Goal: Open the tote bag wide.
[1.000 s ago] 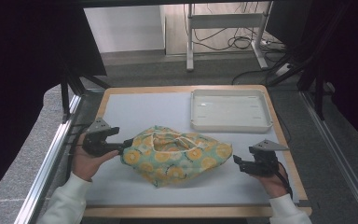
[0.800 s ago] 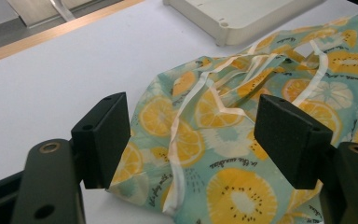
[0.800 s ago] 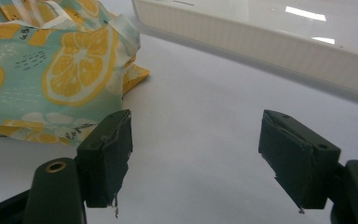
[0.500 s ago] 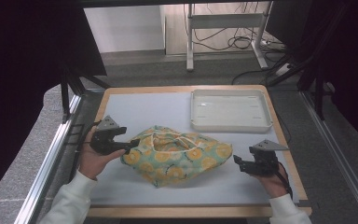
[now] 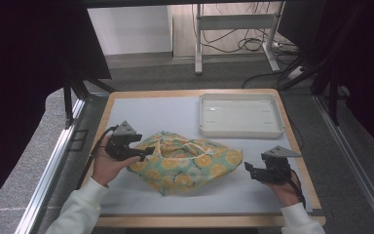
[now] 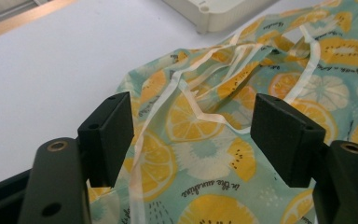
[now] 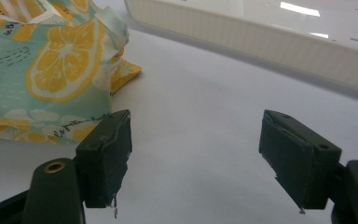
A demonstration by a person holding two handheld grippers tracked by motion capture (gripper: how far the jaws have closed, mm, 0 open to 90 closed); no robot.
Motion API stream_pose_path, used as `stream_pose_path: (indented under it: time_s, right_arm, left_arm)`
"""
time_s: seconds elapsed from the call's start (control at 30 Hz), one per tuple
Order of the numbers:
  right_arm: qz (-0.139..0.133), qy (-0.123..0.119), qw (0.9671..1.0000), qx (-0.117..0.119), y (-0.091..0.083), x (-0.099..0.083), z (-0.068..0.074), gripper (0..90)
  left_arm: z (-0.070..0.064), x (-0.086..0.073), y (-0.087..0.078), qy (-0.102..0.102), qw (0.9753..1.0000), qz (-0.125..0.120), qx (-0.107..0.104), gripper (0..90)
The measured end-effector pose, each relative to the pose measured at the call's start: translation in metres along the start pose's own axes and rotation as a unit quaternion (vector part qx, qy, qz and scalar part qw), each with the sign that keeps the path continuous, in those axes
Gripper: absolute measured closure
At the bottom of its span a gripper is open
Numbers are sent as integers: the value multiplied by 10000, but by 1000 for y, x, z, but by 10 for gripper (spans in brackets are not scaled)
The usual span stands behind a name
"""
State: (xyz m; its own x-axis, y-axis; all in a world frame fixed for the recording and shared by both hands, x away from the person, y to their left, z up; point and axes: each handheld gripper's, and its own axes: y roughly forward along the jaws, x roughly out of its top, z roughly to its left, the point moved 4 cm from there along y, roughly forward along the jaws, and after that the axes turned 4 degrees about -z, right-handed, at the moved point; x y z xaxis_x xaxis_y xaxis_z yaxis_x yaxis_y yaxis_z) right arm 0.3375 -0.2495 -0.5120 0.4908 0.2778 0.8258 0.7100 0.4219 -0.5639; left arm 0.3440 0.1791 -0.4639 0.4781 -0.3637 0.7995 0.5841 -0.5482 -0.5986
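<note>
From above, a crumpled citrus-print fabric bag (image 5: 187,163) lies mid-table, left gripper (image 5: 143,152) at its nine o'clock edge, right gripper (image 5: 249,169) just off three o'clock. Left gripper view: jaws wide over soft cloth and pale drawstrings (image 6: 191,100). Right gripper view: jaws wide over bare matte tabletop (image 7: 191,140), bag at ten o'clock.

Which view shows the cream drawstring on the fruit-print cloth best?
The left gripper view: the drawstring runs close up across the cloth between open jaws. The high view shows it small near the cloth's top; the right gripper view catches just a corner.
</note>
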Motion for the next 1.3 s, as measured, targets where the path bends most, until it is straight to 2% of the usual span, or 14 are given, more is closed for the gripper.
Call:
stream_pose_path:
  time_s: [0.2, 0.6, 0.7, 0.73, 0.8, 0.83, 0.9, 1.07, 1.13, 1.23, 1.3]
  right_arm:
    - [6, -1, 10000, -10, 0, 0, 0, 252]
    - [65, -23, 10000, -18, 2, -2, 0, 250]
    - [63, -19, 10000, -12, 2, -2, 0, 250]
    - [52, -13, 10000, -16, 2, -2, 0, 249]
    - [57, -2, 10000, -17, 2, -2, 0, 249]
    - [60, -5, 10000, -20, 2, -2, -1, 249]
    - [63, -3, 10000, -19, 2, -2, 0, 249]
    - [60, -13, 10000, -29, 1, -2, 0, 248]
    - [59, -13, 10000, -41, 2, -2, -1, 247]
    - [61, -23, 10000, -45, 2, -2, -1, 246]
    - [64, -23, 10000, -51, 2, -2, -1, 246]
  left_arm:
    - [-3, -5, 11, 103, 9996, 256, -76, 314]
    - [-1, -16, 45, -11, 9978, 660, -115, 304]
    - [0, -17, 48, -7, 9974, 712, -120, 322]
    - [0, -18, 49, -17, 9974, 713, -145, 377]
    - [-1, -19, 51, -19, 9970, 739, -217, 410]
    - [-1, -20, 52, -18, 9966, 781, -276, 478]
    - [-1, -21, 53, -7, 9963, 799, -305, 507]
    - [-3, -23, 56, 8, 9955, 865, -394, 651]
    - [-3, -23, 56, 14, 9954, 867, -397, 680]
    - [-2, -22, 55, 42, 9961, 809, -337, 667]
    - [-1, -20, 53, 28, 9971, 717, -237, 585]
